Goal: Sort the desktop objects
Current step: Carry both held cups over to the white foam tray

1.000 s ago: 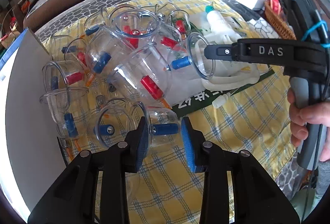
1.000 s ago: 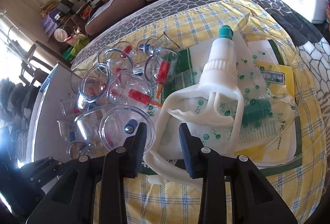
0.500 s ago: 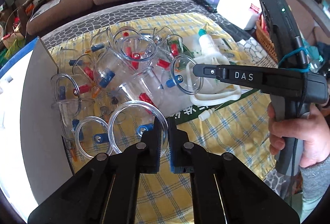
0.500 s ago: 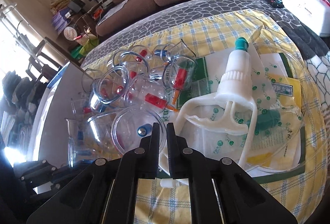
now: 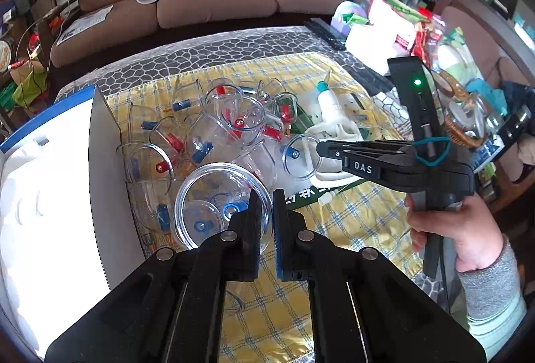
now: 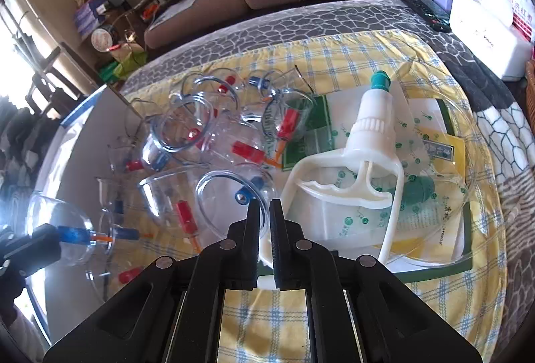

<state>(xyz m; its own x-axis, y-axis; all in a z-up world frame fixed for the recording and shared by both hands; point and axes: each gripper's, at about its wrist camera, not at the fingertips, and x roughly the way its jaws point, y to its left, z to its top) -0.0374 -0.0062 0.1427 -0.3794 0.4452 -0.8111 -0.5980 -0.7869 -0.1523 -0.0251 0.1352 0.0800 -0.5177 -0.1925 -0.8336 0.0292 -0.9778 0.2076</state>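
A heap of clear cupping cups with red and blue valves lies on the yellow checked cloth. My left gripper is shut on the rim of a large clear cup with a blue valve, held above the heap. In the right wrist view that cup hangs at the far left. My right gripper is shut on the rim of another clear cup with a blue valve; the left wrist view shows this right gripper side-on. A white hand pump lies just right of it.
An open white box with a blue edge stands left of the heap. The pump rests on printed sheets in a clear plastic tray. White boxes and a remote sit at the far right, a wicker basket beyond. A person's hand grips the right tool.
Both grippers went from open to shut, each closing on a cup's rim. The left gripper has since risen with its large cup; the right one has barely shifted.
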